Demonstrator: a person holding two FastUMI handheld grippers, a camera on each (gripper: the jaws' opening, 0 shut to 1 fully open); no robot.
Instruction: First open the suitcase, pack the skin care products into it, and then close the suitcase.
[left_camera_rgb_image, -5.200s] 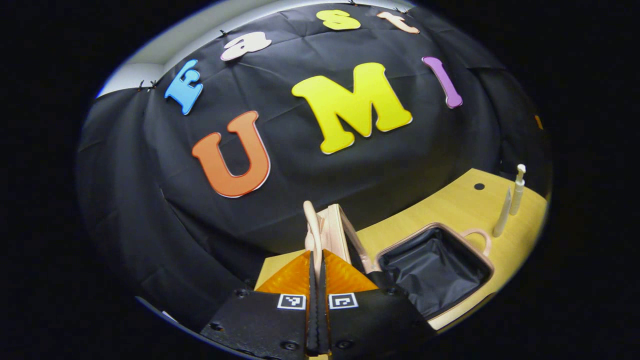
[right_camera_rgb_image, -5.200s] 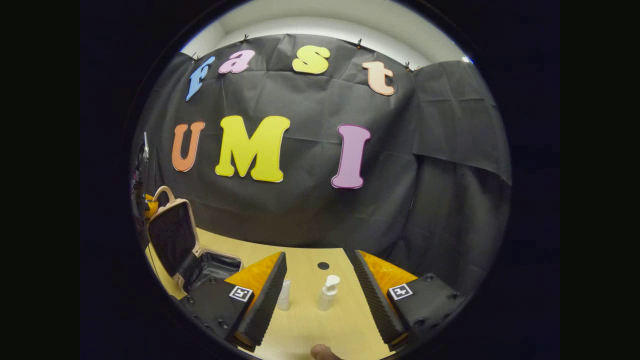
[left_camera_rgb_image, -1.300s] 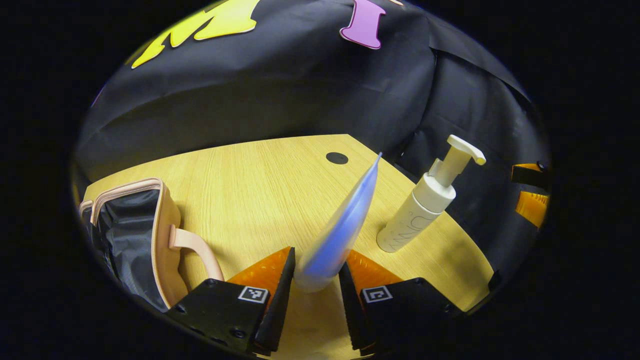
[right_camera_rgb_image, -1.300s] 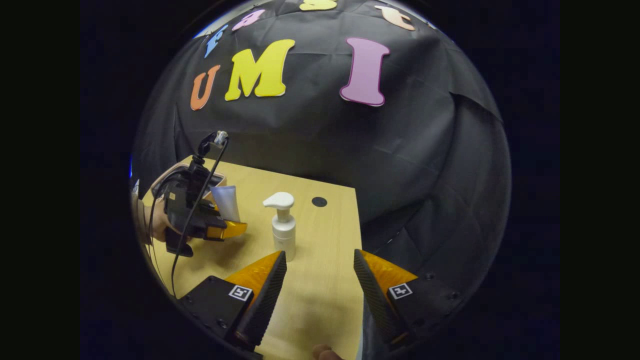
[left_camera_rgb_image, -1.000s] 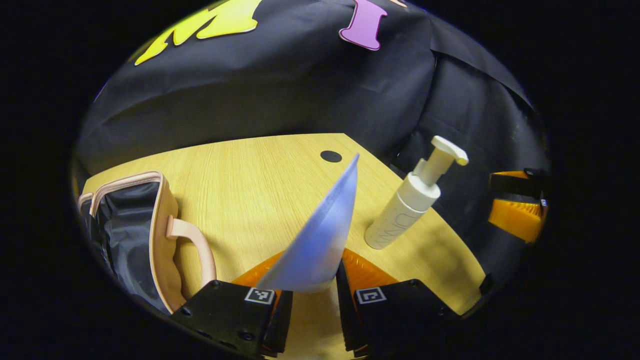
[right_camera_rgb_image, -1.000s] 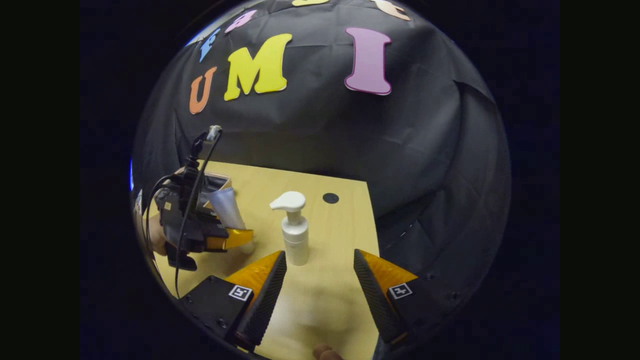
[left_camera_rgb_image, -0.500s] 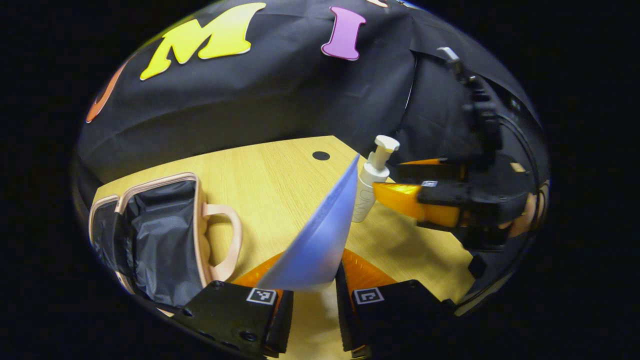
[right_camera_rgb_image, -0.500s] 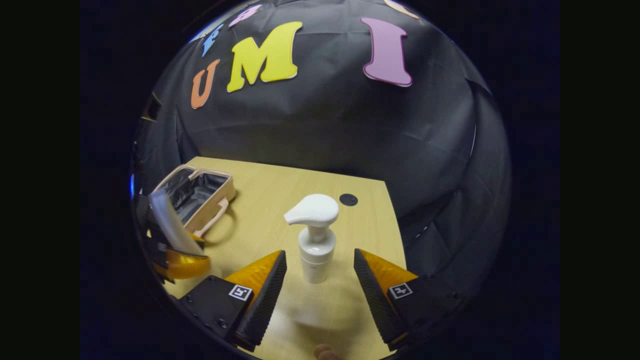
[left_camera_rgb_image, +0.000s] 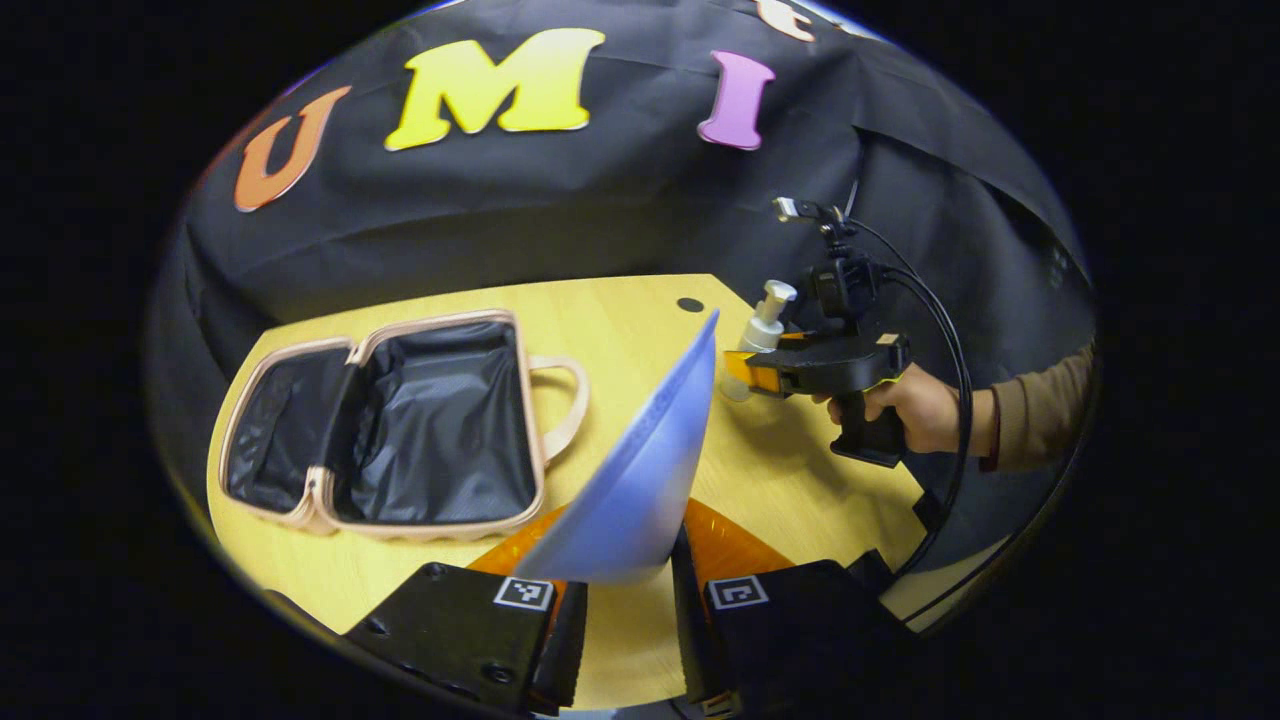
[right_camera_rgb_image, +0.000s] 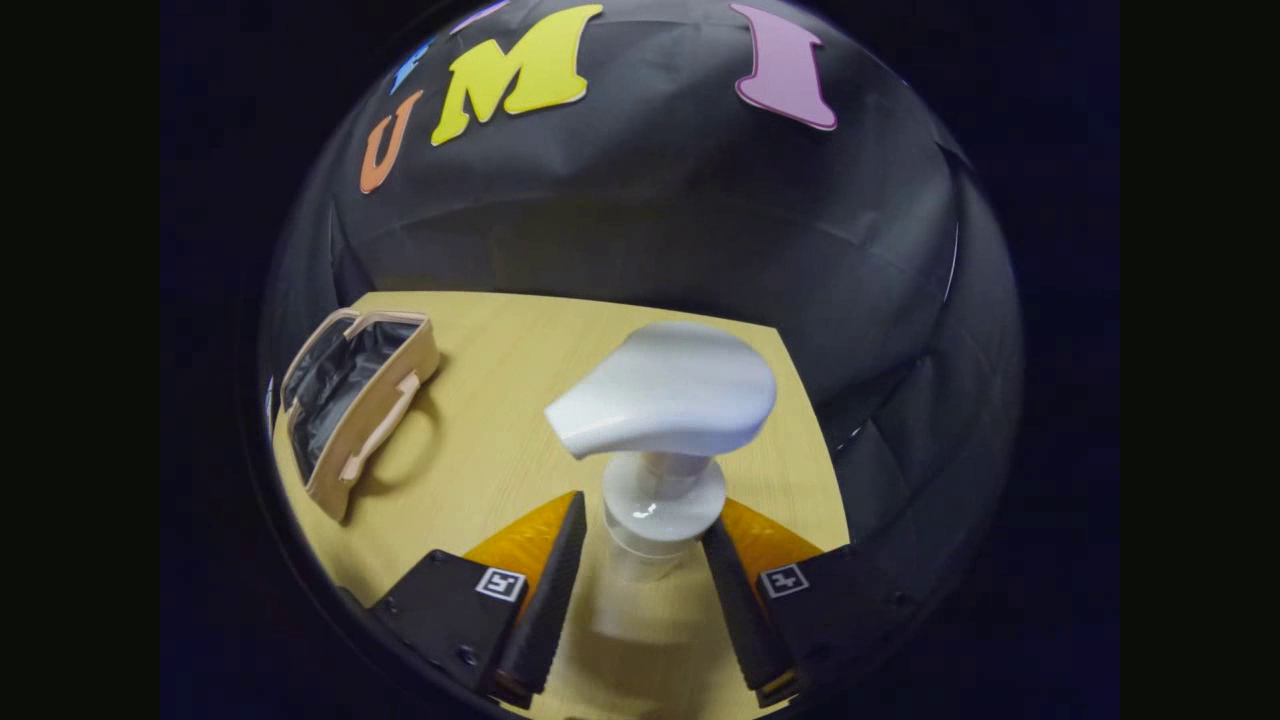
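The soft tube is held in the left tool; the rigid pump bottle (probably light, top-heavy) is flanked narrowly at its body by the right tool, contact unclear

Table: open suitcase at left, lying flat; pump bottle standing well apart to its right.

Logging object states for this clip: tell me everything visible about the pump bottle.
The pump bottle is white, plastic-looking, with a round body, a collar and a broad curved pump head pointing left in the right gripper view. It stands upright on the wooden table, between the fingers of the right gripper, which flank its body closely; firm contact is unclear. The left gripper view shows it near the table's far edge.
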